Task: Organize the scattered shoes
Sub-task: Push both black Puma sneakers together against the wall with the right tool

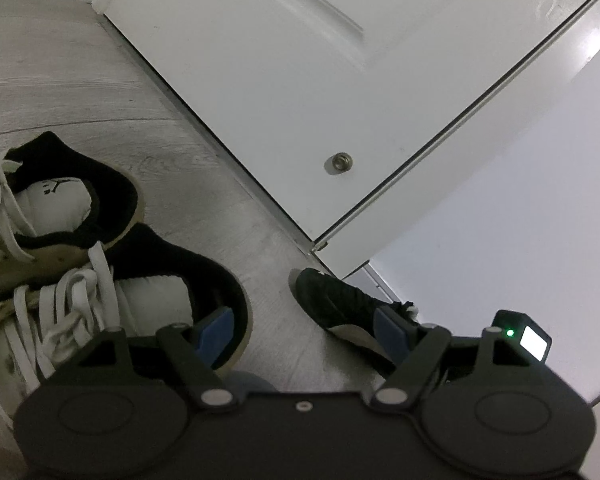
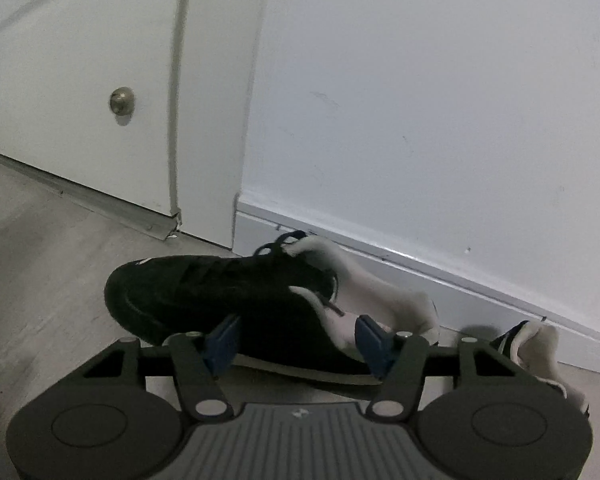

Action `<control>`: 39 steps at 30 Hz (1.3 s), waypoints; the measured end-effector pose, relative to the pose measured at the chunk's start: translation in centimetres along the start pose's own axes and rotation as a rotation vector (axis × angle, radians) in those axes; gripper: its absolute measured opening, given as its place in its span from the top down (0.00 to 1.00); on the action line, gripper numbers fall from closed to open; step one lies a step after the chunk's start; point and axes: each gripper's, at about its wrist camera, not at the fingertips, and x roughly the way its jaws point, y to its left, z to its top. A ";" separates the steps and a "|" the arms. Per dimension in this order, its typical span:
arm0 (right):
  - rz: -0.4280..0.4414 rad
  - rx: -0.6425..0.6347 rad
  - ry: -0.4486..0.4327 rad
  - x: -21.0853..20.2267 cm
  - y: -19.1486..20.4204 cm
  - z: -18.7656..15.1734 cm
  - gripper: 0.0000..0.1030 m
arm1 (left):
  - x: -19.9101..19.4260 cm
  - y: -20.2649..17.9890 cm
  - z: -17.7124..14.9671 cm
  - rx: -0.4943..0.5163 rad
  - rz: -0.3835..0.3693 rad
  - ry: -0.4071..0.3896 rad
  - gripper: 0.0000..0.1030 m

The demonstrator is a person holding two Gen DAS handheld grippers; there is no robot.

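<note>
Right claw (image 2: pixel 296 340) spread around a black shoe (image 2: pixel 220 292) by the baseboard; left claw (image 1: pixel 304 324) spread, empty; white sneakers (image 1: pixel 80 240) already paired.

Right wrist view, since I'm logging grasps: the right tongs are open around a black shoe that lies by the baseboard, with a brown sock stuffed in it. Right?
Not quite. The sock is white, not brown; the right wrist view shows it. The rest holds: the right tongs are open around the black shoe, which lies by the baseboard.
</note>
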 end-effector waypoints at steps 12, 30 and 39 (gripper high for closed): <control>-0.137 0.354 0.015 -2.8 -6.3 -1.8 0.08 | 0.3 -0.3 -0.5 0.007 -0.007 0.002 0.24; -0.227 0.286 0.096 3.5 -2.0 -0.6 0.01 | -0.1 1.3 -0.1 -0.070 -0.001 -0.010 0.24; -0.358 0.070 0.092 -0.4 -3.2 -2.7 0.05 | -0.5 1.6 0.0 -0.094 -0.019 -0.013 0.24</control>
